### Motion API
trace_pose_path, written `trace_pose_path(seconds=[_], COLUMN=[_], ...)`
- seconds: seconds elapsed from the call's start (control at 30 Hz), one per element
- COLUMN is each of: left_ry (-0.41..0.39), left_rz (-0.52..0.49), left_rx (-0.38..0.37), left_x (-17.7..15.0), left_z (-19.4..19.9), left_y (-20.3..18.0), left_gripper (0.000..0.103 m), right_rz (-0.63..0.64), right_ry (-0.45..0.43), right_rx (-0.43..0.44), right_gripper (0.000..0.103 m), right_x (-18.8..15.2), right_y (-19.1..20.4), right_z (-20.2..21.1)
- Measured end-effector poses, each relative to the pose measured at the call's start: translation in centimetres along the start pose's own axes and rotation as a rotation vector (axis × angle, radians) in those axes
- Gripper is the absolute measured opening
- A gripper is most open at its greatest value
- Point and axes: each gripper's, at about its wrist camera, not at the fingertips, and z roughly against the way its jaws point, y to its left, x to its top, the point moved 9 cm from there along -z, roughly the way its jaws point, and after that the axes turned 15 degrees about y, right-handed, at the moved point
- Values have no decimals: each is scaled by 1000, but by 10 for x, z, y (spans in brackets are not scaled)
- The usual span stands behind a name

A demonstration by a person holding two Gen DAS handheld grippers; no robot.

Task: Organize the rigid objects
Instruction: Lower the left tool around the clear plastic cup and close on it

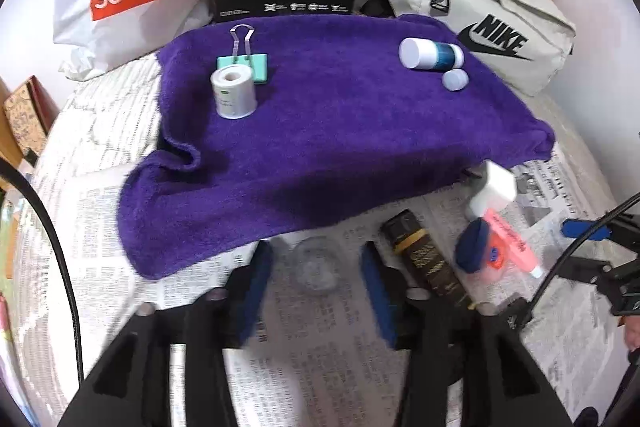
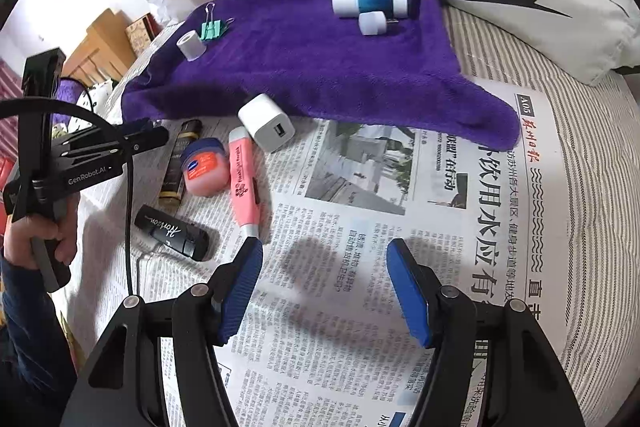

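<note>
Down at the left gripper (image 1: 316, 291), two blue fingers (image 1: 256, 283) stand apart over newspaper (image 1: 320, 347), with a blurred clear round thing (image 1: 316, 267) between them, untouched as far as I can tell. The right gripper (image 2: 324, 291) is likewise spread, with only newsprint between its pads.

Counting outward from the purple towel (image 2: 320, 67): four things lie on it, namely one white tape roll (image 2: 191, 45), one green binder clip (image 2: 211, 29), one blue-and-white bottle (image 2: 370, 1) on its side and one small white cap (image 2: 372, 23) just beside it. Off the towel's near edge lie five: one white charger (image 2: 266, 123), one pink highlighter (image 2: 244, 179), one pink jar (image 2: 204, 167) with a blue lid, one dark brown tube (image 2: 178, 163) and one black tube (image 2: 172, 233).
</note>
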Motion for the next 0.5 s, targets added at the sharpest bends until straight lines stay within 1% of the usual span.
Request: trace_pose_path(seconds=[0.03,0.13,0.27,0.3,0.37,0.4,0.43,0.47,0.5], left_ry=[-1,-7,-21,-28,-36,-38,-40,-46,-48], left_rz=[-1,-16,-17,-8,-21,-24,-26,-29,-36], left_rx=[4,50,76,83,87,91,88,81,76], left_x=[-1,-2,-4,-4,-5,-5,-5,-5,-5], left_z=[0,-2,0,1,1,1,1,2,2], left_y=[-2,-3,1,3,4,4,4,3,2], left_gripper=[57,57,55,50,50,48,45,38,36], right_rz=[3,2,5,6,8,8,9,10,11], right_ry=[1,3,5,5,4,4,5,5,5], right_rx=[-1,-1,-6,-7,-8,-8,-11,-14,-17], right_gripper=[64,64,64,64,65,67,67,68,69], right_x=[0,0,-1,-1,-2,-2,-2,-2,-1], right_y=[1,1,0,0,1,1,2,3,3], right_z=[0,-2,-2,-2,-3,-3,-4,-4,-4])
